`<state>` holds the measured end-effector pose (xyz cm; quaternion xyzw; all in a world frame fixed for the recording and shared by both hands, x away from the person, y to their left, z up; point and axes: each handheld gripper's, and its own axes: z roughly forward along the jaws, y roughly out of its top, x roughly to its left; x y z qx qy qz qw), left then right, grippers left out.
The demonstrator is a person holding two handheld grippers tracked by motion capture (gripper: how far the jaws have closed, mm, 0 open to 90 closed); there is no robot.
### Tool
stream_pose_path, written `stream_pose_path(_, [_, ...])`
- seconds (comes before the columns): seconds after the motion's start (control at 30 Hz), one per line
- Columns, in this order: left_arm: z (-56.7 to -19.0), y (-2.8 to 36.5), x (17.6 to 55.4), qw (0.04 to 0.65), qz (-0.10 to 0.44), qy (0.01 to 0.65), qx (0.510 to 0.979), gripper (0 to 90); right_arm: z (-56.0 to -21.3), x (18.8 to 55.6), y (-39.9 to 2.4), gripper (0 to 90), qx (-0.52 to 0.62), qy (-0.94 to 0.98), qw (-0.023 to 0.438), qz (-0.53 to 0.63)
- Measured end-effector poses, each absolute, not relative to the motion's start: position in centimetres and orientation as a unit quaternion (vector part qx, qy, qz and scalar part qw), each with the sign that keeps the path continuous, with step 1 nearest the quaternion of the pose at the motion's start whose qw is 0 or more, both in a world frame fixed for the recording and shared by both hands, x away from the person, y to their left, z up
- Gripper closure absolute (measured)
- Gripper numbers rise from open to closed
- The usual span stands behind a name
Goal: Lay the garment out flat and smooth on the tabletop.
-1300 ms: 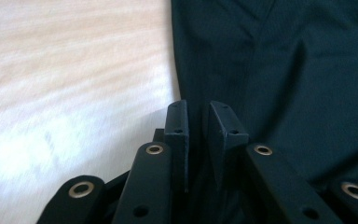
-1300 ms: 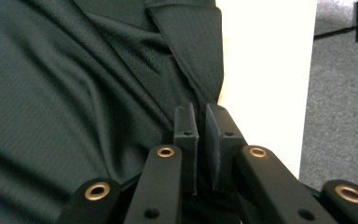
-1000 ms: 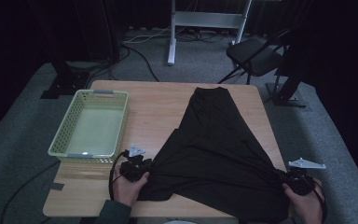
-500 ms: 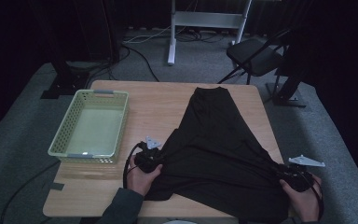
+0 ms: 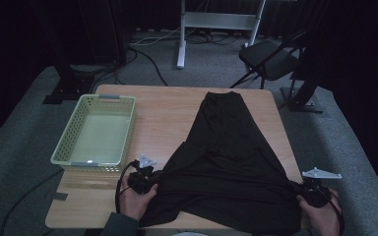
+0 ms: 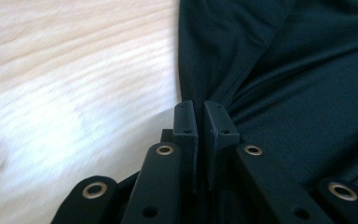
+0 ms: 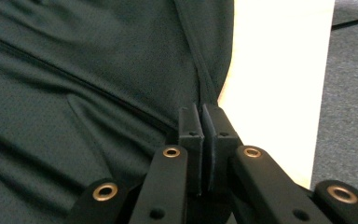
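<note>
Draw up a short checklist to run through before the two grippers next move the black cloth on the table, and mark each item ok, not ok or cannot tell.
1. Left gripper shut on the edge of the black cloth: ok; its jaws have just closed on the fabric.
2. Right gripper shut on the cloth's other edge: ok; its jaws have just closed too.
3. Cloth stretched flat between the grippers: not ok, folds run across it.
4. Cloth fully on the table: not ok, its near edge hangs over.
5. Basket apart from the cloth: ok.
6. Grip deep enough to hold: cannot tell.
</note>
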<state>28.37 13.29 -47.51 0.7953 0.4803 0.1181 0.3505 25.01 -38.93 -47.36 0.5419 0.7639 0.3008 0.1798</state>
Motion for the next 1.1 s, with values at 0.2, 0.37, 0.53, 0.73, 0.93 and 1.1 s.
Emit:
stream_pose_path(0.2, [-47.4, 13.3, 28.5, 0.353, 0.12, 0.48, 0.794, 74.4, -47.1, 24.4, -38.7, 75.5, 0.543, 0.759, 0.184, 0.308])
stream_pose_path(0.37, [-46.9, 12.5, 30.1, 0.37, 0.123, 0.472, 0.79, 63.1, -47.0, 24.0, -39.0, 60.3, 0.556, 0.743, 0.202, 0.313])
stream_pose_path(0.53, [-47.1, 11.4, 31.9, 0.365, 0.121, 0.465, 0.797, 60.1, -47.8, 22.9, -38.8, 55.0, 0.552, 0.748, 0.204, 0.308])
stream_pose_path(0.73, [-47.5, 10.8, 32.2, 0.347, 0.144, 0.464, 0.802, 70.9, -47.9, 22.8, -38.0, 59.6, 0.529, 0.764, 0.203, 0.309])
stream_pose_path(0.93, [-47.7, 12.3, 31.2, 0.357, 0.128, 0.481, 0.791, 85.1, -47.6, 23.0, -36.9, 75.9, 0.514, 0.777, 0.194, 0.305])
stream_pose_path(1.1, [-47.6, 13.0, 29.3, 0.36, 0.107, 0.482, 0.792, 86.9, -47.2, 22.7, -37.0, 84.6, 0.514, 0.787, 0.194, 0.281])
